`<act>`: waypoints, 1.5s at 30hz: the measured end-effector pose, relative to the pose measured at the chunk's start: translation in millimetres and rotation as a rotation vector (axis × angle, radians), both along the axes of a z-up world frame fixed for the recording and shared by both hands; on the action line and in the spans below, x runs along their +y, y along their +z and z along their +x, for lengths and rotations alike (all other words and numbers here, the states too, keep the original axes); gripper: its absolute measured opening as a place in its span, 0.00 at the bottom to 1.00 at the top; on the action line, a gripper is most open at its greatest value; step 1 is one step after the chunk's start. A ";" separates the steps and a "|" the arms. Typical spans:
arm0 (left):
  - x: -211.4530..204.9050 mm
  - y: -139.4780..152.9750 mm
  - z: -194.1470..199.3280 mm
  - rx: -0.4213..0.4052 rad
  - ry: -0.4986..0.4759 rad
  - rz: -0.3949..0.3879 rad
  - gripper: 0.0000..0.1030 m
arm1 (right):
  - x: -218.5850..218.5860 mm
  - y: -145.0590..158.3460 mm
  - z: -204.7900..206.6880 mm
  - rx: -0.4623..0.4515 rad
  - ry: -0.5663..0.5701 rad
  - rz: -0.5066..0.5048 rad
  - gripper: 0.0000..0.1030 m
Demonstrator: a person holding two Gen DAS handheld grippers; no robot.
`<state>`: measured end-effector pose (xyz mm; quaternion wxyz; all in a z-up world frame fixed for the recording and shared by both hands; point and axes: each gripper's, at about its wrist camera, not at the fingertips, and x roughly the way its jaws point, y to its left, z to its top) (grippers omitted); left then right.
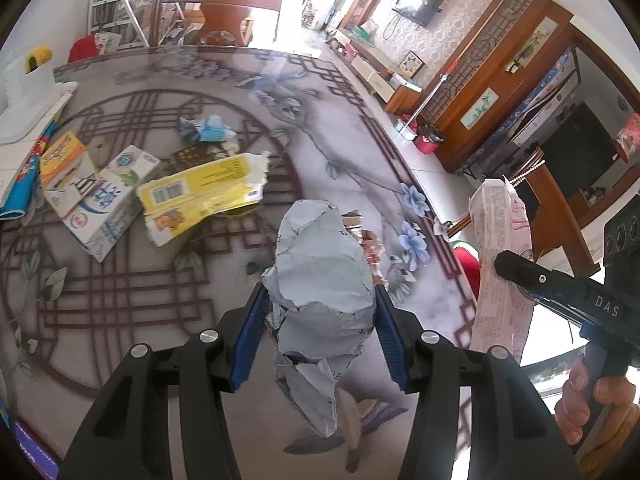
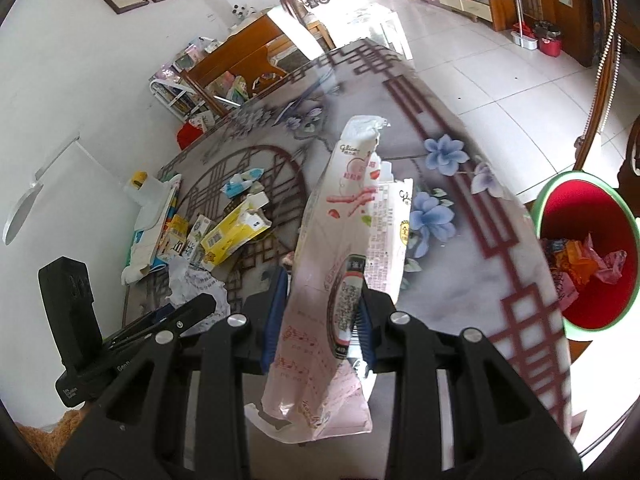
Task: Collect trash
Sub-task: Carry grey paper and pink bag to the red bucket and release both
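Note:
My left gripper (image 1: 320,300) is shut on a crumpled grey paper wad (image 1: 320,276), held above the patterned table (image 1: 160,280). My right gripper (image 2: 320,300) is shut on a torn pink-and-white snack box (image 2: 344,248), held above the table's right part; the box also shows in the left wrist view (image 1: 500,264). A red trash bin with a green rim (image 2: 588,248), holding wrappers, stands on the floor by the table's right edge. More trash lies on the table: a torn yellow box (image 1: 200,196), a white milk carton (image 1: 112,200), a blue wrapper (image 1: 208,128).
A yellow small carton (image 1: 64,160) and a blue booklet (image 1: 24,184) lie at the table's left side. A wooden chair (image 1: 224,4) stands behind the table. A tiled floor (image 2: 500,80) and wooden cabinets (image 1: 500,80) lie to the right.

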<state>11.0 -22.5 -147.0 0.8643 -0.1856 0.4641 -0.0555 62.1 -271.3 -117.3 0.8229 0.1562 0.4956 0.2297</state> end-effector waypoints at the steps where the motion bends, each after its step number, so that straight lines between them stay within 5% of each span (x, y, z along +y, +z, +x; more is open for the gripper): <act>1: -3.8 0.1 1.3 0.000 -0.005 -0.002 0.48 | -3.4 -0.1 0.6 0.001 -0.004 -0.001 0.31; 45: -240.6 25.5 90.9 -0.047 -0.257 0.018 0.48 | -252.5 -14.7 26.3 0.017 -0.291 0.048 0.31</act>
